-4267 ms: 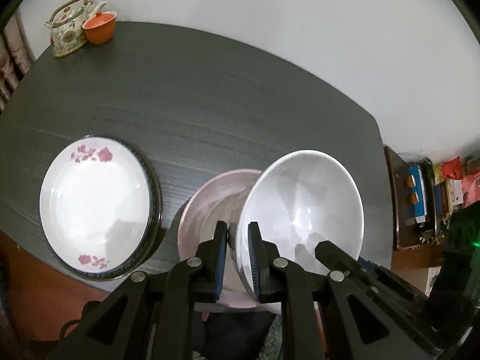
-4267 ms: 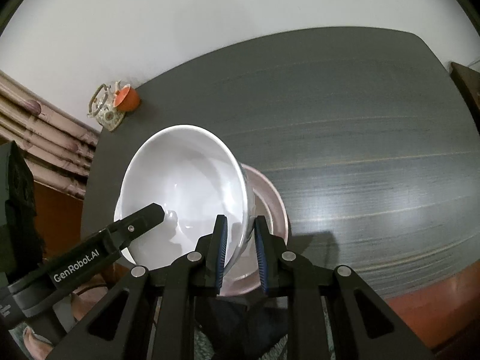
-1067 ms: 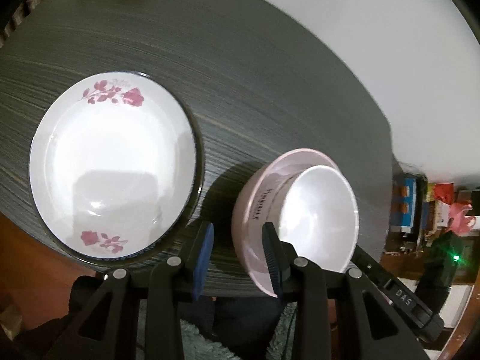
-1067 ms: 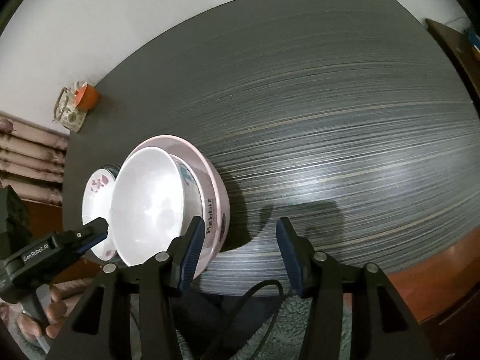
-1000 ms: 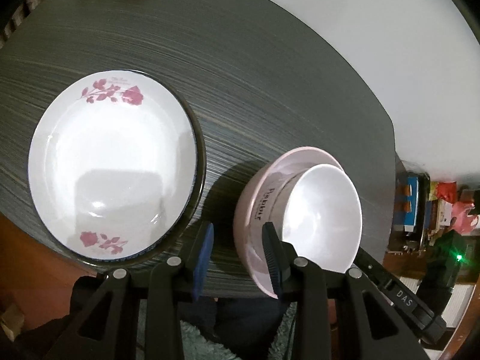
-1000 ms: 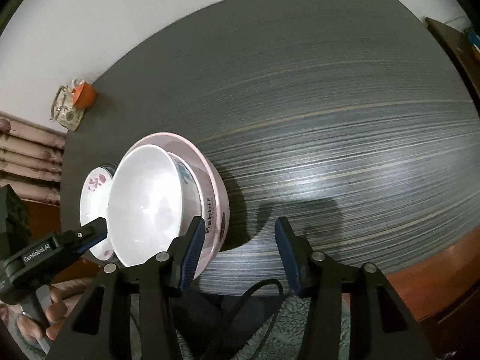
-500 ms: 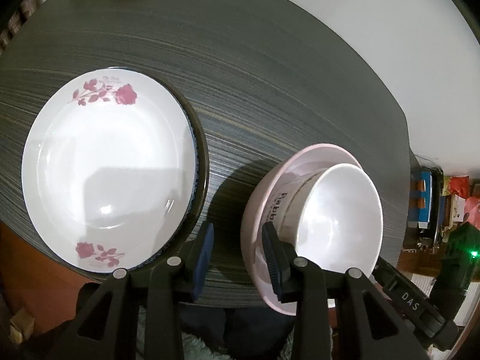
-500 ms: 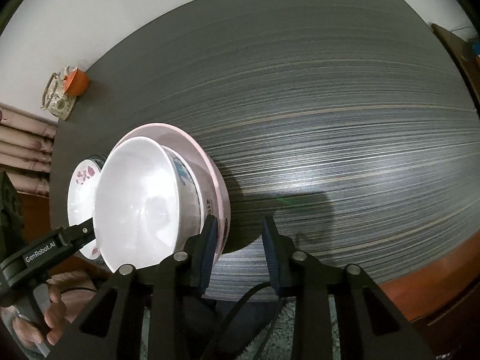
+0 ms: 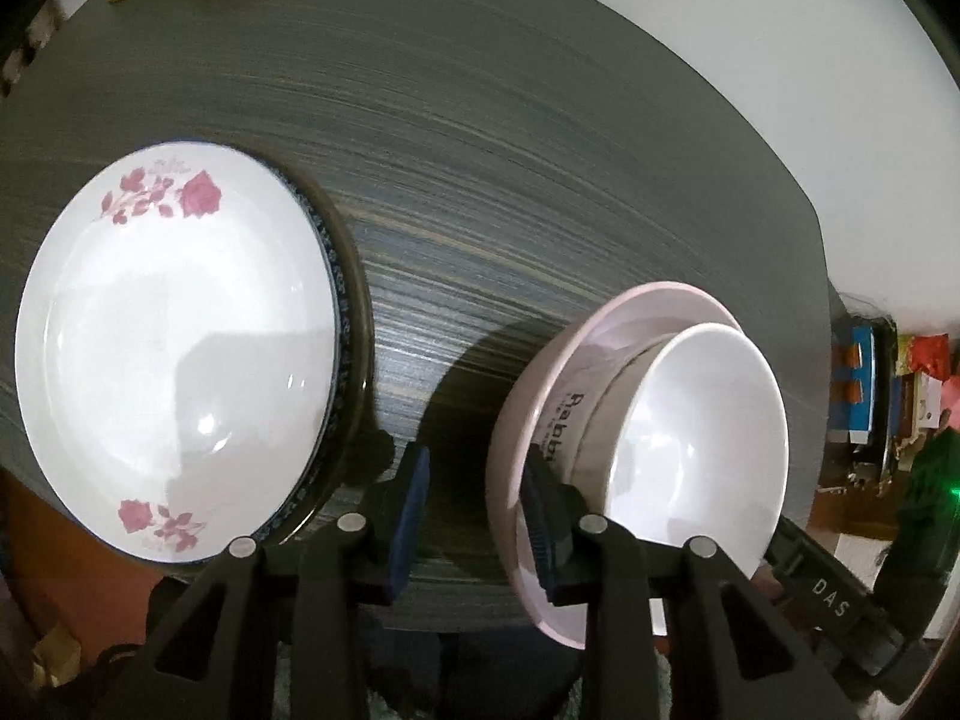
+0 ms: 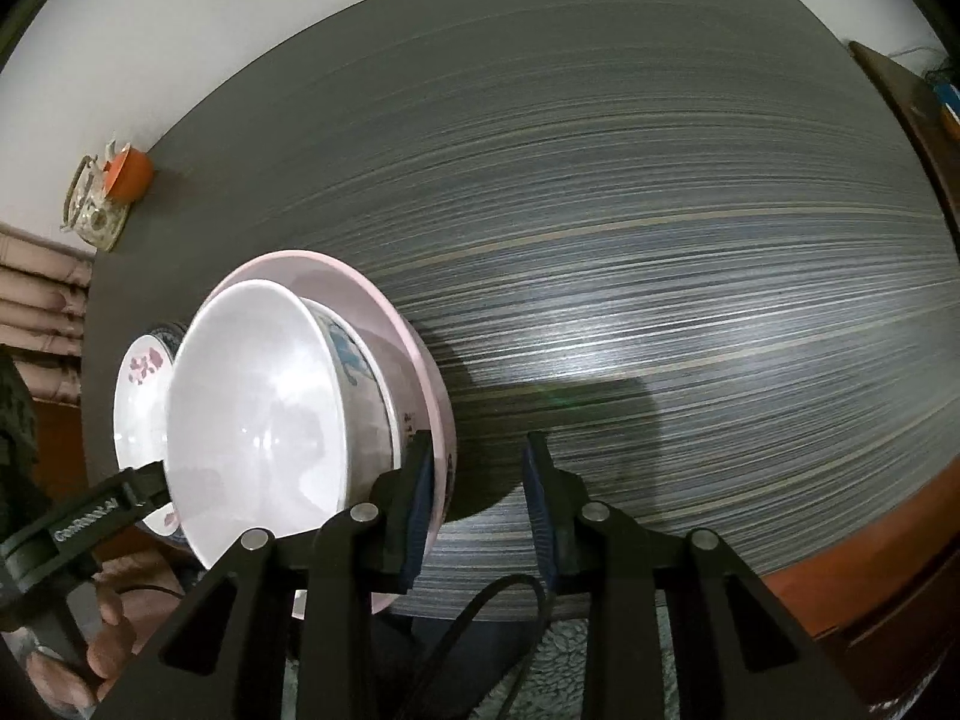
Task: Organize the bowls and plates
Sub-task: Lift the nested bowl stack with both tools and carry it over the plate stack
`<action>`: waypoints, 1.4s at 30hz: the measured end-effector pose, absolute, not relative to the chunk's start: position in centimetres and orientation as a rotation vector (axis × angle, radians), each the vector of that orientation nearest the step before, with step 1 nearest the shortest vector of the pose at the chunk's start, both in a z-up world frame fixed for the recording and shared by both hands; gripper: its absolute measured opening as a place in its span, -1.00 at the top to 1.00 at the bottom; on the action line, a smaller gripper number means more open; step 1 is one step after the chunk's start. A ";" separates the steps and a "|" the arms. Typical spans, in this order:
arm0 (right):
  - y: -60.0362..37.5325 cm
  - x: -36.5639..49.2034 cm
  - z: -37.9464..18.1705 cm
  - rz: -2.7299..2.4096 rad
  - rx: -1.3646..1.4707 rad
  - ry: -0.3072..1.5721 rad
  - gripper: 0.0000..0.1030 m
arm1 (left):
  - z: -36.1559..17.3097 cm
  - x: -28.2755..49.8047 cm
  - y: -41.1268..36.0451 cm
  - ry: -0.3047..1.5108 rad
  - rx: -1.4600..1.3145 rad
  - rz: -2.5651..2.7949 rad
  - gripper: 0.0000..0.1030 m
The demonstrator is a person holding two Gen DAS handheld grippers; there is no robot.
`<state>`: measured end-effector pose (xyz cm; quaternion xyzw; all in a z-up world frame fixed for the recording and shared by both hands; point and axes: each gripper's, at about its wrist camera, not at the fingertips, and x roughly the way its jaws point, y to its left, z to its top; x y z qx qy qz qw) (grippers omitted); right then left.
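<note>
A white bowl (image 9: 690, 450) sits nested inside a pink bowl (image 9: 528, 420) near the front edge of the dark table (image 9: 510, 180). To the left, a white plate with pink roses (image 9: 174, 354) lies on top of a blue-rimmed plate. My left gripper (image 9: 474, 504) is open and empty, just left of the pink bowl's rim. My right gripper (image 10: 477, 504) is open and empty, just right of the pink bowl (image 10: 420, 360); the white bowl (image 10: 258, 420) and rose plate (image 10: 141, 396) show there too.
A patterned teapot (image 10: 93, 204) and an orange cup (image 10: 129, 171) stand at the table's far left corner. A shelf with coloured clutter (image 9: 888, 396) stands beyond the table's right edge. The far and right parts of the table (image 10: 660, 240) are bare.
Both grippers were shut on the white bowl's rim 4.3 s ago; they have since let it go inside the pink bowl, opened and drawn back. In the last second both came slightly closer.
</note>
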<state>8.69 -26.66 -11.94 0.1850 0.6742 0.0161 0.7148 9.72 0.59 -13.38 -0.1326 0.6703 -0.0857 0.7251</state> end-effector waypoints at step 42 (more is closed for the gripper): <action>-25.8 8.3 -11.9 0.049 0.392 1.456 0.78 | -12.8 9.0 -1.6 1.385 -0.203 -0.214 0.86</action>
